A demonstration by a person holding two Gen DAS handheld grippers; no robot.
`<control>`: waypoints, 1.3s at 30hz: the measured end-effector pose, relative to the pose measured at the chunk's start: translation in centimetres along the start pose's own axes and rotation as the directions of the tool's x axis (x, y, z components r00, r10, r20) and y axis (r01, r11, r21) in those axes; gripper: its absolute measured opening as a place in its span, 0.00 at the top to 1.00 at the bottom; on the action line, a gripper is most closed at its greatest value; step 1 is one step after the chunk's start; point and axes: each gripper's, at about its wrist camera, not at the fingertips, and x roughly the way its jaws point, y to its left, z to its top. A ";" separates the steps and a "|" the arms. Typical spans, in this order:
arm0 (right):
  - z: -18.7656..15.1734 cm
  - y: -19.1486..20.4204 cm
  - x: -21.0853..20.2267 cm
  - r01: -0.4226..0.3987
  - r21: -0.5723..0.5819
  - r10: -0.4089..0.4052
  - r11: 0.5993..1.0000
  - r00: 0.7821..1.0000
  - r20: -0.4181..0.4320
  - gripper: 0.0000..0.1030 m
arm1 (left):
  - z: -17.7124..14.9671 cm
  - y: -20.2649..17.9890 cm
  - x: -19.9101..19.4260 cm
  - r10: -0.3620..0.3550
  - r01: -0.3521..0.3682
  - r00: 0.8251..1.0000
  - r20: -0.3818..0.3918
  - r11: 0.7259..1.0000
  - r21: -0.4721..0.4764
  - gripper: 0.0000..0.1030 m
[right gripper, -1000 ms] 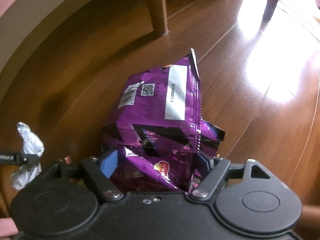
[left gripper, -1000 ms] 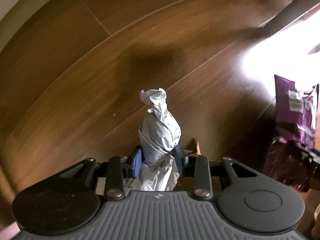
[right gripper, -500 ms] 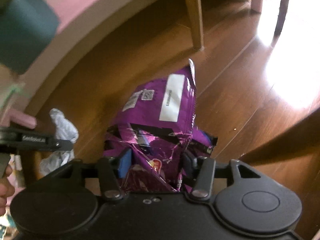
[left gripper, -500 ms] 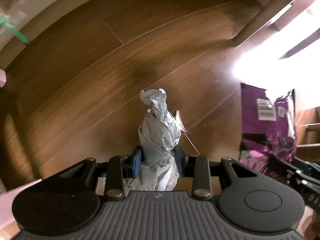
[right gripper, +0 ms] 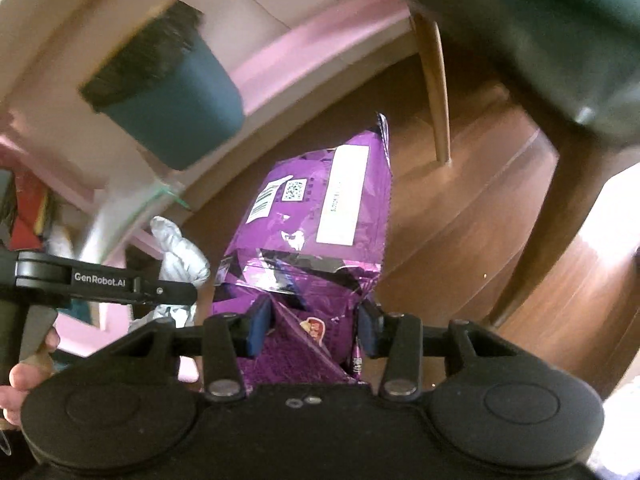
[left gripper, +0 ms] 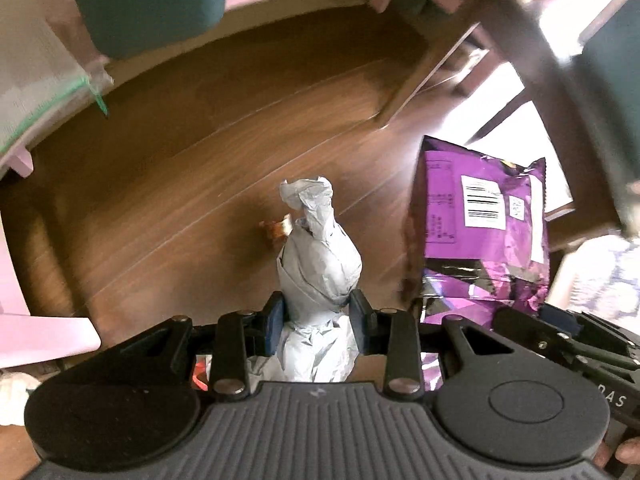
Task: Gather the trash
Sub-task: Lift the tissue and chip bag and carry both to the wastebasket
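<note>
L tongs: closed on crumpled grey paper wad at frame centre; wad's long axis is run bottom-to-top, twisted tip pointed up-frame. R tongs: clamped on lower part of purple snack bag, centre frame; long axis pointed up-frame, sealed edge uppermost. Both are held above wood floor. Teal bin is seen upper left.

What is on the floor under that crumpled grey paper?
Below the crumpled grey paper, held in the left gripper, a small orange-brown scrap lies on the wooden floor. The paper covers part of it, so what it is stays unclear.
</note>
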 end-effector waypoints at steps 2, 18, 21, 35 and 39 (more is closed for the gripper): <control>0.3 0.7 -2.8 -0.002 -0.025 0.002 1.000 1.000 0.030 0.57 | -0.7 -1.4 -3.1 -0.018 0.017 1.000 0.024 1.000 0.022 0.68; 5.2 1.9 -24.6 0.126 -0.097 -0.085 0.987 0.933 0.350 0.57 | 1.4 -14.5 -19.7 -0.137 0.073 0.956 0.260 0.968 0.242 0.67; 6.7 1.7 -28.0 0.154 -0.091 -0.105 0.984 0.909 0.403 0.57 | 2.6 -17.9 -22.7 -0.183 0.093 0.934 0.307 0.954 0.286 0.67; 15.7 -1.0 -39.2 0.241 0.004 -0.191 0.970 0.757 0.625 0.57 | 10.1 -31.7 -33.4 -0.340 0.163 0.831 0.441 0.906 0.391 0.67; 19.0 -2.0 -41.6 0.253 0.059 -0.225 0.966 0.703 0.675 0.57 | 11.9 -35.1 -35.0 -0.343 0.151 0.816 0.466 0.903 0.401 0.67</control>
